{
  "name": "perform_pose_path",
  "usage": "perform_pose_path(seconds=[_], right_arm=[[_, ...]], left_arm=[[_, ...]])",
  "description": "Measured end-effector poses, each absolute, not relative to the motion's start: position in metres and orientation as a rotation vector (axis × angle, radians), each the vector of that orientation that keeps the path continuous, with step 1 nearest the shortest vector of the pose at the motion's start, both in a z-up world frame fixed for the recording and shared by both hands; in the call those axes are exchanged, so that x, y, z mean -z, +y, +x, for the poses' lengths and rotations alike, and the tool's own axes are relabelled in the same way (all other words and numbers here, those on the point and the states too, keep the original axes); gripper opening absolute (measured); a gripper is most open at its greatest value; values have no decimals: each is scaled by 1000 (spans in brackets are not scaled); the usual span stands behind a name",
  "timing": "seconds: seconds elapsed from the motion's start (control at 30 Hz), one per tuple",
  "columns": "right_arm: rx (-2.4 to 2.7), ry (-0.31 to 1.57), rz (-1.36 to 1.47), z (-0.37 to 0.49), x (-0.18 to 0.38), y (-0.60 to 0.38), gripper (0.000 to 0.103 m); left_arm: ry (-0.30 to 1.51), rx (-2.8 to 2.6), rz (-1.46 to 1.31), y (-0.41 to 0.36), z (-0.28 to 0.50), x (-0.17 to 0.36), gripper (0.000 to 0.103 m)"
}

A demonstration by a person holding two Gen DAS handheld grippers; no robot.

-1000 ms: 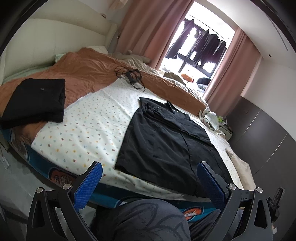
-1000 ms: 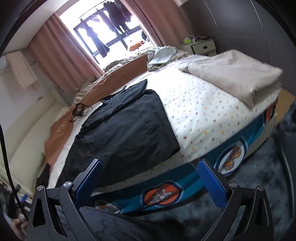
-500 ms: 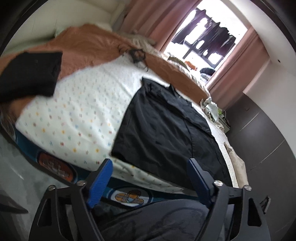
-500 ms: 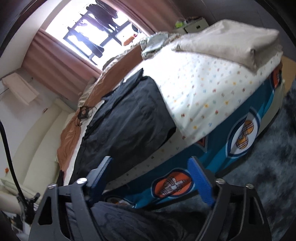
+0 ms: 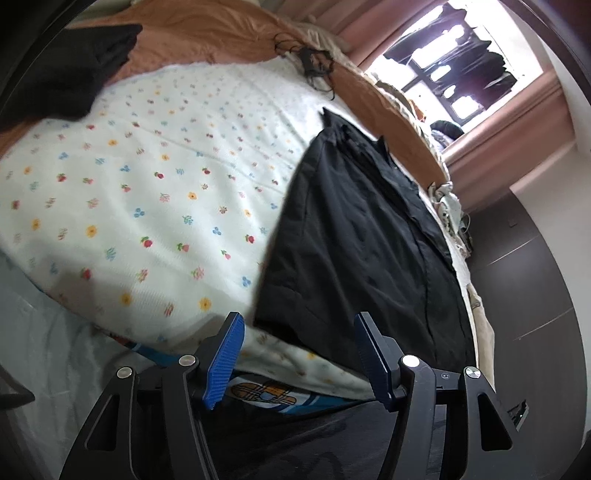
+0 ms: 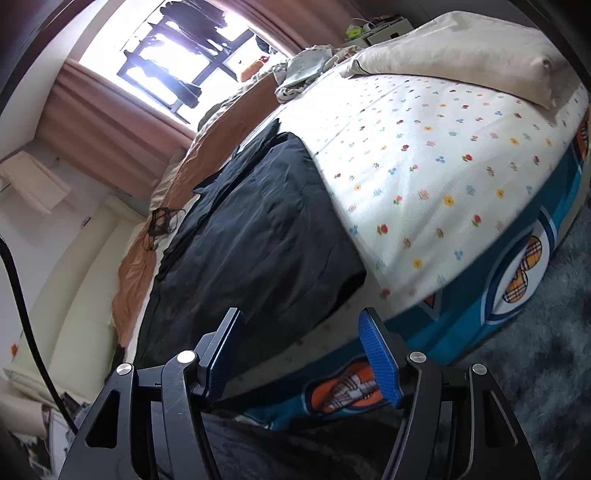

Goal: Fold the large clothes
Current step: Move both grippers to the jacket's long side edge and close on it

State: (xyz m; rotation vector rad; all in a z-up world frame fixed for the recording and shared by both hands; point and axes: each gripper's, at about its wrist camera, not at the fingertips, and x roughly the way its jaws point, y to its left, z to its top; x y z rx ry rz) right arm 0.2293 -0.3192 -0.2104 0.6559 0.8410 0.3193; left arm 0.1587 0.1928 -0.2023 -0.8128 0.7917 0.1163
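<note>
A large black shirt (image 5: 354,236) lies spread flat on the flowered white sheet (image 5: 147,177) of the bed, collar toward the window. In the left wrist view my left gripper (image 5: 297,321) hovers just short of the shirt's near left hem corner, jaws closing with nothing between the pads. In the right wrist view the same shirt (image 6: 251,236) fills the middle, and my right gripper (image 6: 301,317) sits just before its near right hem corner at the bed's edge. Its jaws are closing too, with the pads apart from the cloth.
A folded black garment (image 5: 62,66) lies at the far left on the brown blanket (image 5: 207,33). A tangle of black cable (image 5: 310,62) lies beyond the shirt. A folded beige blanket (image 6: 472,51) sits at the right. The bed's blue printed side (image 6: 509,280) drops to a grey rug (image 6: 546,354).
Both grippers have dropped and moved in toward the shirt's near hem, and both pairs of jaws have narrowed. The shirt has not moved.
</note>
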Motion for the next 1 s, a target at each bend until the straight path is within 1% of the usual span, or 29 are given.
perform_pose_path(seconds=[0.1,0.37,0.57,0.73,0.83,0.93,0.97,1.0], right_arm=[[-304,847,662,242,214,-321,66],[-309,819,668,264,212,-317,66],[-283,804,679,280,214,-322,66],[-314,805,721,286,215,-323,66],[-370,806,763,284,218,-322,66],[-418,813,795,282,224,-318,66],[-425,817,792,282,225,-315,63],[-427,821,786,281,226,-313,57]], left_arm=[[844,-138,-836,199,169,212,63],[820,-24,-950,208,181,217,63],[819,37,-975,202,188,218,63],[826,66,-977,193,199,220,58],[828,61,-963,190,204,220,54],[828,47,-951,190,206,222,46],[832,37,-949,190,206,223,40],[839,23,-946,190,207,225,34]])
